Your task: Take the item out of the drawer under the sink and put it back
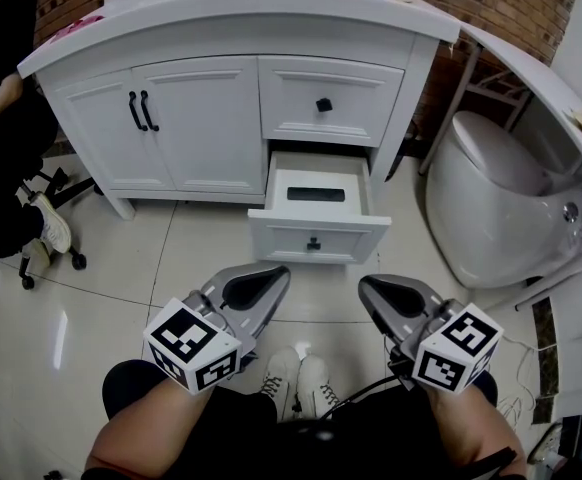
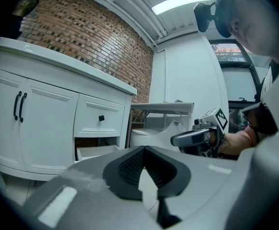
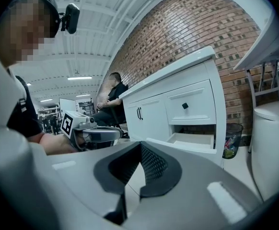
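The lower drawer [image 1: 319, 240] of the white vanity stands pulled out, and a flat black item [image 1: 316, 194] lies inside it. The same drawer shows in the left gripper view [image 2: 94, 151] and in the right gripper view [image 3: 192, 140], where its inside is hidden. My left gripper [image 1: 274, 276] hovers low over the floor, short of the drawer and to its left, shut and empty [image 2: 143, 150]. My right gripper [image 1: 368, 288] hangs beside it on the right, also shut on nothing [image 3: 140, 145]. Both point toward the vanity.
Above the open drawer is a shut drawer [image 1: 326, 98], with double cabinet doors [image 1: 146, 118] to its left. A white toilet [image 1: 491, 208] stands at the right. A person sits on a wheeled chair [image 1: 46, 233] at the left. A bin [image 3: 231, 140] stands beside the vanity.
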`<state>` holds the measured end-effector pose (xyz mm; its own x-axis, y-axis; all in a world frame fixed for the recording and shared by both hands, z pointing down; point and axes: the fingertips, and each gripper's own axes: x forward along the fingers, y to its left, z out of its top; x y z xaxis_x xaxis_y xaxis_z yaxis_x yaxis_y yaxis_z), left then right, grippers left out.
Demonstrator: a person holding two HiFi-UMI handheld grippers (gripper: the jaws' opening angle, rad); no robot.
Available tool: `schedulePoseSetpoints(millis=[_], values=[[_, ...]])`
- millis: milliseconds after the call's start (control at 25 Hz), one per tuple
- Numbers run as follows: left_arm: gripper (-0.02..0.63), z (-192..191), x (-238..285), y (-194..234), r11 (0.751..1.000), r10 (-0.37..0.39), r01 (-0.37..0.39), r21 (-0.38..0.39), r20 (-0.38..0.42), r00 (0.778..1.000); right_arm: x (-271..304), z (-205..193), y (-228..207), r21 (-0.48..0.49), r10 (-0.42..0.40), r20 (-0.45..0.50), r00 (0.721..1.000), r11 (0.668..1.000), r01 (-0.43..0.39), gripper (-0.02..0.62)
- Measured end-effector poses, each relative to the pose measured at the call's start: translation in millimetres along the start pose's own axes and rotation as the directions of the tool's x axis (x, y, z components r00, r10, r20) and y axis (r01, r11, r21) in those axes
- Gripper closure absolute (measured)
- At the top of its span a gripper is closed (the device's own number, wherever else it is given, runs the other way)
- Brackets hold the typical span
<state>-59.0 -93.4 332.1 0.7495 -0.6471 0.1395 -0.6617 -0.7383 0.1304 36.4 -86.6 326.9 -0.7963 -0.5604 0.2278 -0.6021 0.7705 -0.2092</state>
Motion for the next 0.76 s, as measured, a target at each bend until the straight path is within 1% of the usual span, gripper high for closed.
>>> schedulePoseSetpoints(millis=[160,320,600,760], values=[[0.600,-0.6,0.8,0.8,1.000,-0.004,0.004,-0.006,0.000,1.000,-2.1,2.6,3.6,0.005,0.007,0.005,1.000,1.000,-0.007,0.594],[0.600,-0.1,-0.7,0.4,1.000,-0.007,0.007,-0.005,0.002,1.000,-2.2,5.2,8.1,-0.019,0.010,0.009,1.000,1.000,-0.010,0.594],[0.600,4.8,-2.3,2.7,1.000,0.005,-0.005,-0.002,0.017,1.000,-2.3,5.0,4.0,-0.009,0.007,0.006,1.000,1.000,-0.007,0.594],[0.600,4.0,-0.2,1.8,1.000,-0.006,0.006,0.003,0.009,1.000,-4.6,4.2,5.2,-0.008,0.000,0.011,1.000,1.000,0.000,0.594]])
